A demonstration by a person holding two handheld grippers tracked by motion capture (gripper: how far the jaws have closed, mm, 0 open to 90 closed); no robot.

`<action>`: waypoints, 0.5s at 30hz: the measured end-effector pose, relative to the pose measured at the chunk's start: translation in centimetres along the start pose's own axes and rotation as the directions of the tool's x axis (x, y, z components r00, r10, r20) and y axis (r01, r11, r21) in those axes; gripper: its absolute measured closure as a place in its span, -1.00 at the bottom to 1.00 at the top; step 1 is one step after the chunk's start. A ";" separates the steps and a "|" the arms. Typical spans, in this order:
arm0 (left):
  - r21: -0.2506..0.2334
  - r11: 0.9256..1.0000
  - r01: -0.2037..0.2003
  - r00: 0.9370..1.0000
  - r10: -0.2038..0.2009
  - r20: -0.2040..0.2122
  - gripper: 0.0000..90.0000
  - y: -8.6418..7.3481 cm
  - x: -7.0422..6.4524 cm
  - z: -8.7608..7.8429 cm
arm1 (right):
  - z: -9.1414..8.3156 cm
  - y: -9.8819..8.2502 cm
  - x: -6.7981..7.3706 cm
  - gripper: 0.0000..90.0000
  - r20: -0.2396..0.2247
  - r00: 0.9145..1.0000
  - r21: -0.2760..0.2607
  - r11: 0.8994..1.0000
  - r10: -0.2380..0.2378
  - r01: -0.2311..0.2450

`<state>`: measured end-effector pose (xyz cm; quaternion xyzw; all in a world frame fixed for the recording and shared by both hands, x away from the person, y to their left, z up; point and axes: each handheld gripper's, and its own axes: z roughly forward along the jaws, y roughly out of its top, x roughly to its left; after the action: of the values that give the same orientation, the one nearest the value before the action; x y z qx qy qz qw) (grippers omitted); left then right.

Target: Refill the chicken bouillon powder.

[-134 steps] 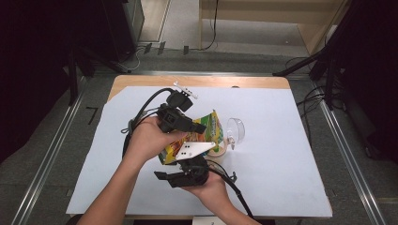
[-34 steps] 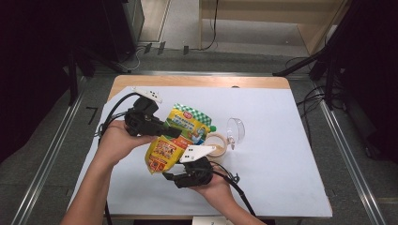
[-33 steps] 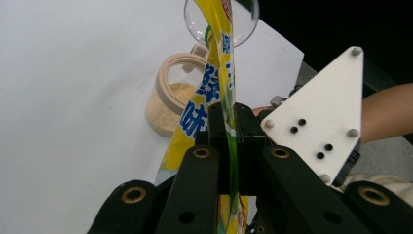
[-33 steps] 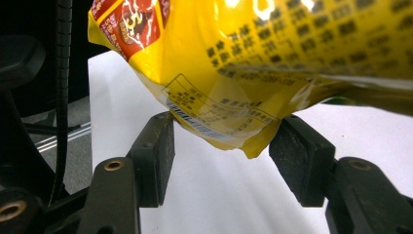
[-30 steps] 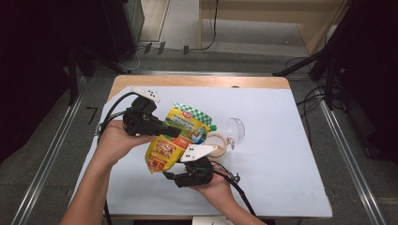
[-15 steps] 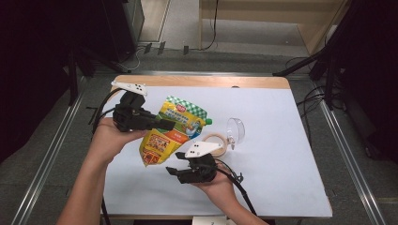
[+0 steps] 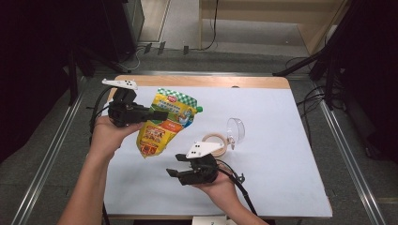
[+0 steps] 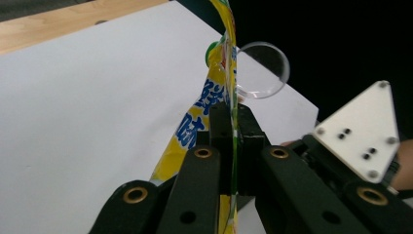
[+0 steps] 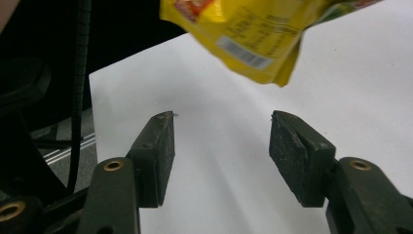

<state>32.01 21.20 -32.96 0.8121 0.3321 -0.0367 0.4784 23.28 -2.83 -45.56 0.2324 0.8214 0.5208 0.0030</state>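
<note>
Yellow printed pouch [image 7: 166,119], now clamped only between the left gripper [image 7: 157,114] pads, is being carried clear of the right gripper [image 7: 172,172], whose empty fingers [image 9: 158,146] are standing apart below its lower corner, indicating the one-handed transfer is finishing.

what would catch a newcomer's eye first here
First the bright yellow and green pouch, held up over the white table cover at the left, pinched flat between the shut jaws of the left gripper. Next the right gripper lower down at the front, jaws open with nothing between them, just below the pouch's bottom corner. Beside it on the cover lie a tape roll and a clear round lid.
</note>
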 end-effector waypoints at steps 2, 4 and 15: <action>-0.007 1.000 -0.003 1.000 0.003 -0.016 1.00 -0.2 0.5 0.4 | 0.0 0.0 0.0 -0.03 -0.005 1.000 0.008 1.000 0.005 -0.005; -0.021 1.000 0.002 1.000 -0.002 -0.025 1.00 -0.4 0.9 0.8 | 0.0 -0.1 -0.1 -0.04 -0.006 1.000 0.009 1.000 0.005 -0.005; -0.069 0.998 -0.005 0.996 -0.001 -0.086 1.00 -0.4 2.4 4.0 | -0.1 -0.5 -0.4 -0.05 0.006 1.000 0.035 0.999 0.010 -0.010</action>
<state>34.65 19.31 -36.38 0.7963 0.3524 0.0102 0.4916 23.45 -3.22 -46.09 0.2381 0.8291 0.5058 -0.0010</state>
